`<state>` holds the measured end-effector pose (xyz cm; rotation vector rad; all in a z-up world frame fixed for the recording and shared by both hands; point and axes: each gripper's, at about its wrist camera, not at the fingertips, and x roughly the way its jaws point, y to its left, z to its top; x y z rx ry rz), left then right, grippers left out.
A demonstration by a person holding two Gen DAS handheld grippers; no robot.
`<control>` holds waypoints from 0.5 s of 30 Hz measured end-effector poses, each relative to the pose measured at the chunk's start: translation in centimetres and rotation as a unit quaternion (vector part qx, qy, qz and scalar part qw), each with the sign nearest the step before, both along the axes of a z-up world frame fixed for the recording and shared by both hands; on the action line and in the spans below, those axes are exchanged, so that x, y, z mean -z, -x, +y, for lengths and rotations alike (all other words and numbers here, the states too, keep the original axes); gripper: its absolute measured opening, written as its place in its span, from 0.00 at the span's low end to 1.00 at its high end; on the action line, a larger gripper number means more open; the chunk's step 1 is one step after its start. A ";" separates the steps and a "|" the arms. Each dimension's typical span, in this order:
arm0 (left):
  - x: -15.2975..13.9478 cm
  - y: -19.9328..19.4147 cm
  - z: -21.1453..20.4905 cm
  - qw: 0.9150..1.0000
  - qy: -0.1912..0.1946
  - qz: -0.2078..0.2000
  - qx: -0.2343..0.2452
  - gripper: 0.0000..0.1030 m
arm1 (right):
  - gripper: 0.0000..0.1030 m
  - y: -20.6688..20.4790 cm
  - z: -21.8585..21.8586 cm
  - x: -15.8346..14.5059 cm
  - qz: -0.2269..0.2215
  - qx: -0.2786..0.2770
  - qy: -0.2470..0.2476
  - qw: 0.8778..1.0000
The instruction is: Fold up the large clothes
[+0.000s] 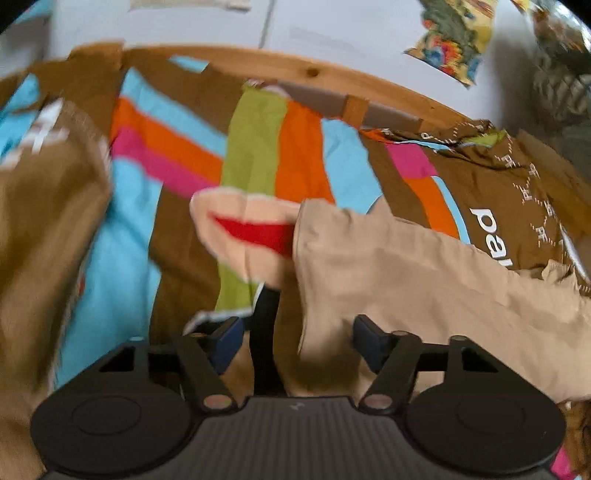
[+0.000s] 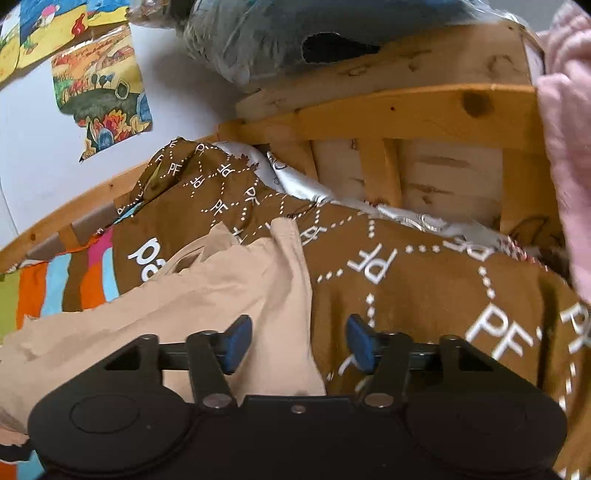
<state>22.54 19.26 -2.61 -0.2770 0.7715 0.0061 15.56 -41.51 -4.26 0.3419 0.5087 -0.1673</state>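
A beige garment (image 1: 406, 269) with a red patch (image 1: 258, 232) lies on a bed covered by a brown, striped duvet (image 1: 177, 147). My left gripper (image 1: 297, 343) is open just above the garment, its edge between the jaws, not clamped. A dark strap (image 1: 264, 332) runs under it. In the right wrist view the same beige garment (image 2: 207, 295) lies crumpled at the left. My right gripper (image 2: 299, 343) is open, with the garment's right edge under its left finger (image 2: 236, 343) and brown "PF" bedding (image 2: 424, 288) under the right one.
A wooden bed frame (image 1: 295, 70) runs along the white wall, with a wooden headboard (image 2: 406, 110) at the right. A colourful picture (image 2: 103, 92) hangs on the wall. A pink cloth (image 2: 569, 147) hangs at the far right. A dark plastic-wrapped bundle (image 2: 295, 29) sits on the headboard.
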 end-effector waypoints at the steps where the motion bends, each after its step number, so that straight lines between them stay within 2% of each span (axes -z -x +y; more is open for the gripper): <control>1: 0.2 -0.1 0.3 1.000 0.020 0.000 -0.007 0.61 | 0.51 0.4 0.1 0.1 -0.002 -0.001 -0.009 1.000; 3: 0.2 -0.6 0.9 0.998 0.052 -0.010 -0.018 0.55 | 0.47 1.2 0.2 0.4 0.001 -0.002 -0.020 1.000; 5: 0.2 -1.0 1.0 0.997 0.067 -0.010 -0.022 0.44 | 0.45 1.4 0.2 0.6 0.007 -0.007 -0.028 1.000; 7: 0.6 -1.4 0.4 0.998 0.056 0.005 -0.023 0.23 | 0.43 1.5 0.3 0.5 0.009 -0.011 -0.029 0.999; 11: 1.0 -1.5 -0.8 0.999 0.031 0.008 -0.033 0.10 | 0.43 1.0 0.4 0.9 0.013 -0.015 -0.026 0.999; 12: 0.9 -1.4 -1.0 0.999 0.022 0.005 -0.038 0.09 | 0.39 0.8 0.2 1.3 0.019 -0.013 -0.028 0.999; 15: -0.4 0.0 -1.8 0.999 -0.004 -0.009 -0.051 0.08 | 0.11 0.6 -0.5 2.3 0.024 -0.003 -0.052 0.998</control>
